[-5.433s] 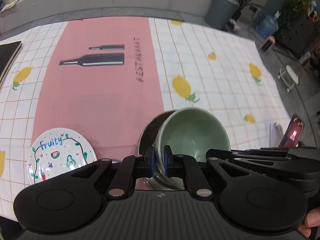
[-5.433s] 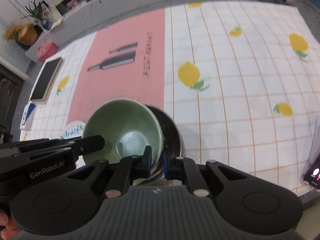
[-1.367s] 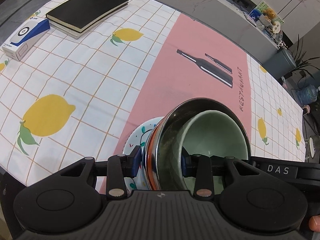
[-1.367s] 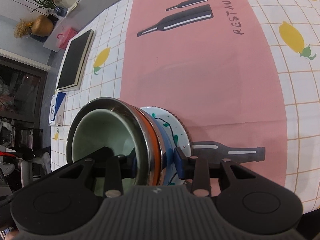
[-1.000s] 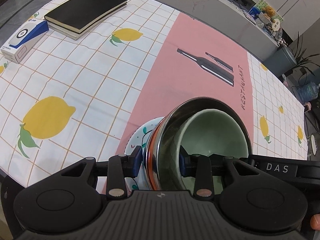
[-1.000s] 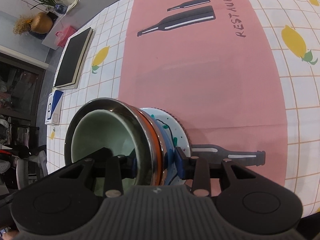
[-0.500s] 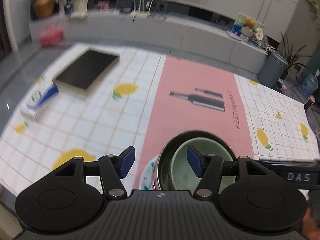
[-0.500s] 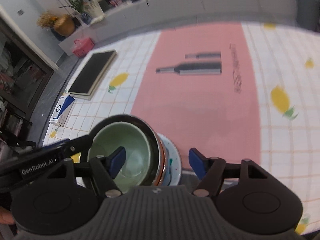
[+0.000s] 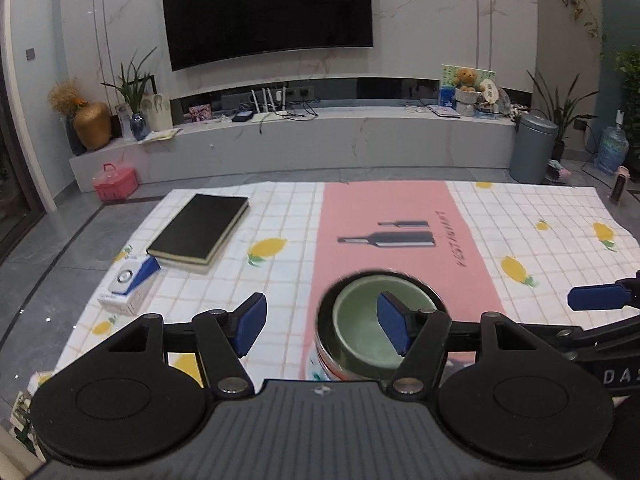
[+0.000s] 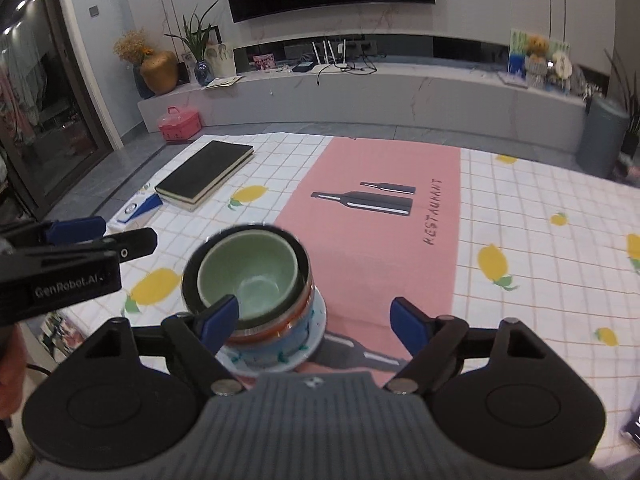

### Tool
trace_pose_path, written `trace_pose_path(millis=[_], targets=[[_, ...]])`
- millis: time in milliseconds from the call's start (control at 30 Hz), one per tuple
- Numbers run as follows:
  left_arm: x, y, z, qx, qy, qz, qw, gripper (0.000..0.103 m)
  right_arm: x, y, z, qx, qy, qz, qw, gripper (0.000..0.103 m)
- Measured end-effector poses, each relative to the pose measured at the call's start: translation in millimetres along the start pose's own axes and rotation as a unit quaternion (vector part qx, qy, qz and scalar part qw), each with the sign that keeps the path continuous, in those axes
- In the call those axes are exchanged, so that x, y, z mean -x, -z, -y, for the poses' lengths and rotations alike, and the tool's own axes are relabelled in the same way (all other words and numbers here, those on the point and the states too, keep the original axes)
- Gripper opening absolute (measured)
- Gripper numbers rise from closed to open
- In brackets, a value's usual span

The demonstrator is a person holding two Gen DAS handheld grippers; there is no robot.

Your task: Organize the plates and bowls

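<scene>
**Both grippers off the stack, jaws spreading**

A second ago both tools were clamped on the rims; now they stand clear above the cloth and the far wall with its dark television (image 9: 268, 12) has swung into view. The checked lemon-print tablecloth with a pink centre strip (image 10: 380, 240) reads "RESTAURANT" beside two printed bottles. On it the stack stands alone near the close edge: pale green ceramic bowl (image 10: 250, 272) nested in a steel bowl with an orange band (image 10: 298, 312), both on a white painted plate (image 10: 308, 350). The left gripper (image 9: 322, 324) is opening, nothing between its blue pads; its body reads "GenRobot.AI" in the right wrist view. The right gripper (image 10: 316, 322) is opening too, the stack below and apart; "DAS" shows on it from the left. The black hardcover book (image 9: 200, 232) and small blue-and-white box (image 9: 130, 284) lie well left, leaving the pink strip open.
</scene>
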State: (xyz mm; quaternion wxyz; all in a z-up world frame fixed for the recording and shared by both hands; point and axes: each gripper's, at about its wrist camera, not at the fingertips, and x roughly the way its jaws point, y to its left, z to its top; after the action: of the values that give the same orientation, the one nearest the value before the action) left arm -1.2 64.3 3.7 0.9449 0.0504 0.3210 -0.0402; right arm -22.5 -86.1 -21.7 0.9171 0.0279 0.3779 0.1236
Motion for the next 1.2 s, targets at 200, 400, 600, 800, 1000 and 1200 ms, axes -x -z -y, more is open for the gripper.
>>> trace_pose_path(millis=[200,400,600,800,1000,1200], targets=[[8.0,25.1,7.6,0.013,0.007,-0.015,0.9998,0.080,12.4,25.2,-4.1,-0.008,0.018,0.005,1.000,0.083],[4.8,46.4,14.1,0.023,0.004,-0.055,0.9982,0.080,15.2,42.6,-5.1,-0.017,0.039,0.000,0.999,0.083],[-2.5,57.4,20.3,0.020,0.006,-0.076,0.9969,0.080,8.6,57.0,-5.1,-0.029,0.043,-0.014,0.999,0.083],[-6.0,62.0,25.1,0.015,0.008,-0.080,0.9967,0.080,7.2,60.6,-2.9,-0.036,0.046,-0.016,0.998,0.083],[-8.5,62.1,27.5,0.014,0.009,-0.082,0.9965,0.080,7.1,60.3,-1.7,-0.040,0.047,-0.015,0.998,0.083],[-9.3,61.2,29.0,0.014,0.009,-0.082,0.9965,0.080,6.7,59.3,1.2,-0.047,0.052,-0.013,0.997,0.083]])
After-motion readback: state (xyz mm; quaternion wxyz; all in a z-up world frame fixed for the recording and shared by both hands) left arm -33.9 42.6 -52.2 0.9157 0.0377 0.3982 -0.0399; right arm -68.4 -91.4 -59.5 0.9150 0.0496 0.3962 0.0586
